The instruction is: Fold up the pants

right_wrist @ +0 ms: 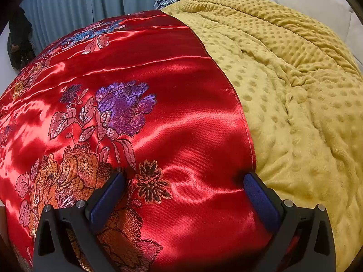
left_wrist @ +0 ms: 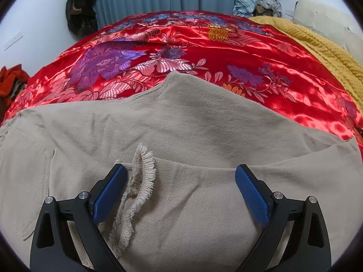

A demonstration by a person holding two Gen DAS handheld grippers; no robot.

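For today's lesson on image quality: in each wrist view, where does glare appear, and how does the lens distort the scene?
Left wrist view: bright glare streaks on the red satin cover; the beige pants look matte; the fisheye bulges the bed and darkens the corners. Right wrist view: glare bands on the satin; the yellow blanket shows none; same bulge and dark rim.

The left gripper [left_wrist: 179,176] hung with jaws wide apart over beige pants [left_wrist: 204,124] spread on a red floral cover [left_wrist: 181,45]. A frayed hem [left_wrist: 136,181] lay just beside its left finger.
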